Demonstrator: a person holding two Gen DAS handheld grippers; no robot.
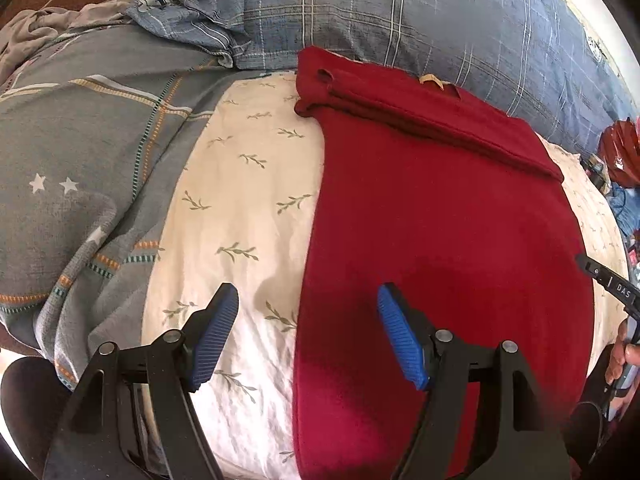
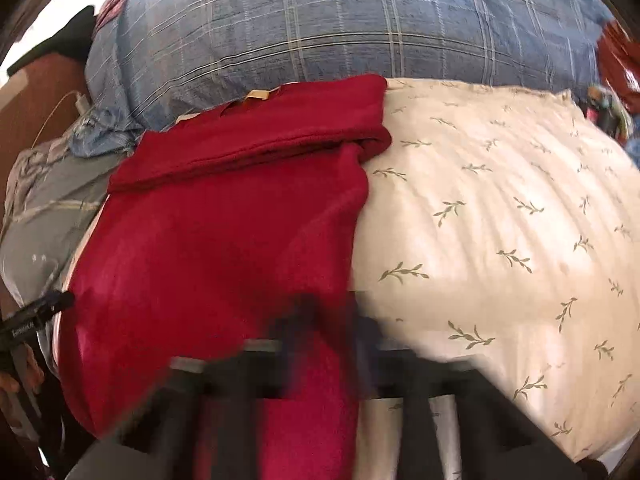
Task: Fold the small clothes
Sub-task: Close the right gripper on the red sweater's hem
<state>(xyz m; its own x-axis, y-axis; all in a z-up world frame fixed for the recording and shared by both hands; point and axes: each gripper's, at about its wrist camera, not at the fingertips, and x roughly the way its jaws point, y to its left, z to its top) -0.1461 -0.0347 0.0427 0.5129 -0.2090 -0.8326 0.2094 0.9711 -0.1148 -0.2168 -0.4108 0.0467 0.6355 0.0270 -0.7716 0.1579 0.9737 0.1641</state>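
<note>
A dark red garment (image 1: 440,220) (image 2: 224,240) lies flat on the bed, its top part folded across in a band with a tan label (image 1: 430,80) at the far edge. My left gripper (image 1: 308,314) is open just above it. One blue pad (image 1: 218,332) is over the sheet and the other over the red cloth, so the jaws straddle the garment's left edge. My right gripper (image 2: 324,314) is a dark blur at the garment's right edge. It reads as shut, and I cannot tell whether cloth is pinched. Its black body (image 1: 608,280) shows at the garment's right side.
A white sheet with leaf sprigs (image 1: 240,200) (image 2: 500,220) covers the bed. A blue plaid pillow (image 1: 400,12) (image 2: 320,28) lies behind the garment, a grey patterned quilt (image 1: 80,140) to its left, a red bag (image 1: 624,152) at far right. A person's hand (image 1: 624,354) holds the right gripper.
</note>
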